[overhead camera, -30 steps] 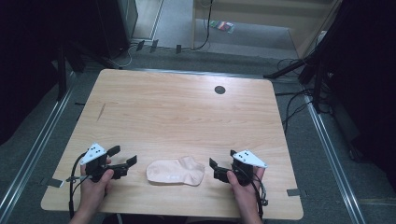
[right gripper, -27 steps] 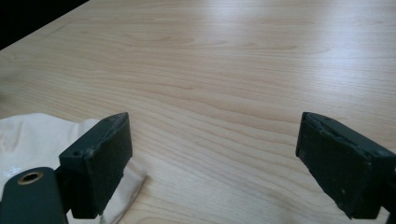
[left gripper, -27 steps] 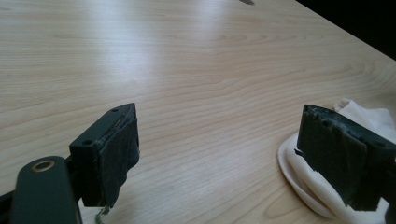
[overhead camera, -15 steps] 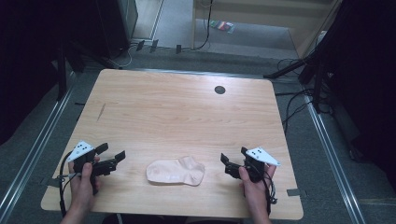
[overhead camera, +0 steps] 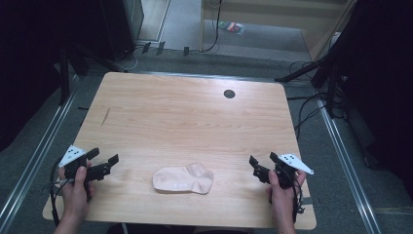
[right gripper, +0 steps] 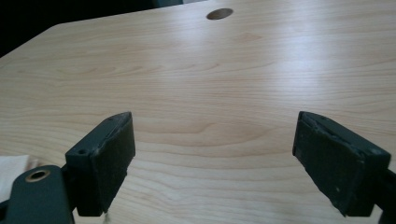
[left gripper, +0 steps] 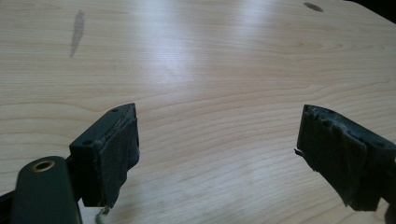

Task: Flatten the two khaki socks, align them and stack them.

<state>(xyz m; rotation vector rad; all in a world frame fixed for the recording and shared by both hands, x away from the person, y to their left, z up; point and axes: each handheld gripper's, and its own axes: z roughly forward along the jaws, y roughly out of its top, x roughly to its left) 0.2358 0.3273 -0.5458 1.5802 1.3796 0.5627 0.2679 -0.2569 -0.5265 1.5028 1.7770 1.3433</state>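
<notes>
Wooden desk (overhead camera: 185,122) is carrying 1 pale sock (overhead camera: 183,179) near its front edge, long axis running left-right, sitting between the left tongs (overhead camera: 103,165) and right tongs (overhead camera: 259,168), both gaping empty, with neither clearly closer.

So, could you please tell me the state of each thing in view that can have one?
sock: lying flat on the table, touched by neither gripper.
left gripper: jaws open, empty, left of the sock.
right gripper: jaws open, empty, right of the sock.
table: bare wood, with a round hole near the far edge.
</notes>
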